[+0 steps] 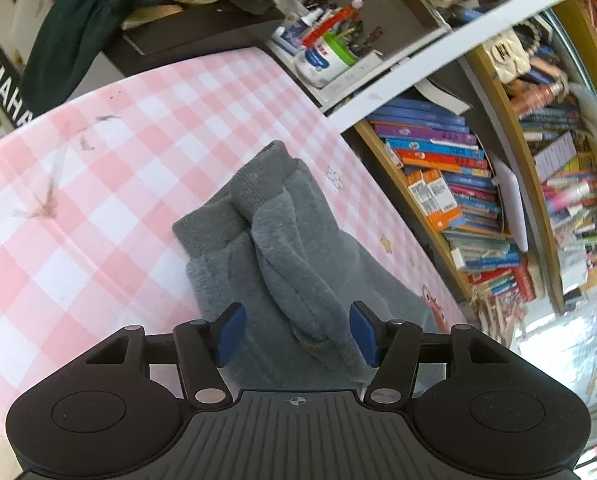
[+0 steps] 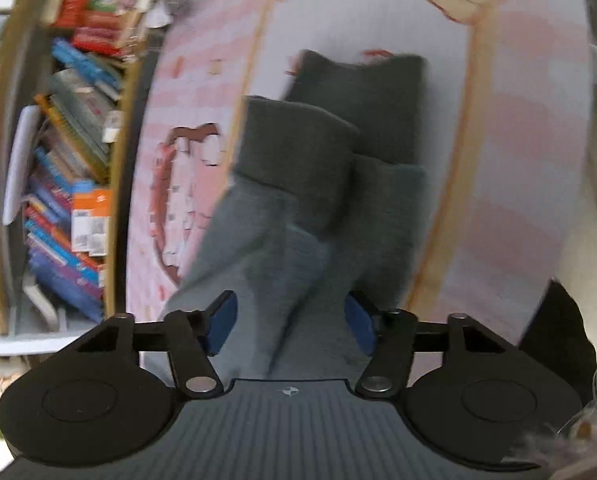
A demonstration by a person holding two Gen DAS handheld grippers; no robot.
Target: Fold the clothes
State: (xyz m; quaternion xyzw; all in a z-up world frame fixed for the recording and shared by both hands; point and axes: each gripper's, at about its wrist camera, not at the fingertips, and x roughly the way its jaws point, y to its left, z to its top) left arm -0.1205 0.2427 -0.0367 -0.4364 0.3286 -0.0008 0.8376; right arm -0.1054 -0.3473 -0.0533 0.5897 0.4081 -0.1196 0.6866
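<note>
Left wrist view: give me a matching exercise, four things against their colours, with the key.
Things:
1. garment
2. tablecloth
3. finger pads
4. hanging cloth

Colours:
A. blue
B. dark green
C. grey
D. pink and white checks

Pairs: 1-C, 2-D, 3-A, 4-B
</note>
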